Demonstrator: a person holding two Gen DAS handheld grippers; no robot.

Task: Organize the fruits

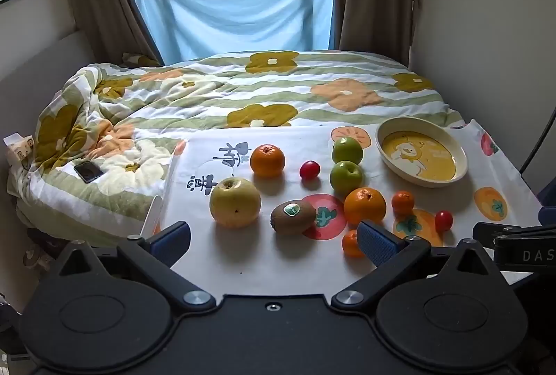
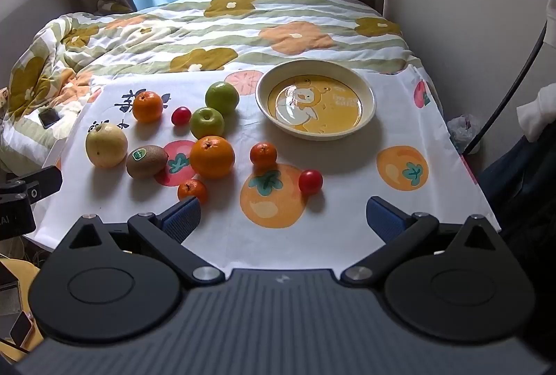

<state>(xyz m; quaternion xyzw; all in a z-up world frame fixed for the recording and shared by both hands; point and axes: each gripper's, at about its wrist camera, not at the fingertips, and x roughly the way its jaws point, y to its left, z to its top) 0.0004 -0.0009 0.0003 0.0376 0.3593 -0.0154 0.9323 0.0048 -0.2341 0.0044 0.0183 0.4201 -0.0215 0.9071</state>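
Fruit lies loose on a white fruit-print cloth (image 2: 347,187). In the right wrist view I see a yellow apple (image 2: 106,145), a kiwi (image 2: 146,161), two oranges (image 2: 212,156) (image 2: 147,106), two green apples (image 2: 207,123) (image 2: 222,97), small tangerines (image 2: 263,154) (image 2: 192,191) and red tomatoes (image 2: 310,181) (image 2: 181,115). An empty cream and yellow bowl (image 2: 368,104) stands at the back right. My right gripper (image 2: 283,218) is open, near the front edge, with nothing between its fingers. My left gripper (image 1: 274,236) is open too, just short of the kiwi (image 1: 293,216) and yellow apple (image 1: 235,207).
The cloth-covered table stands against a bed with a flowered quilt (image 1: 243,86). A phone (image 1: 88,171) lies on the quilt at the left. A wall runs along the right, with a dark cable (image 2: 510,76) beside it. Curtains and a window stand behind the bed.
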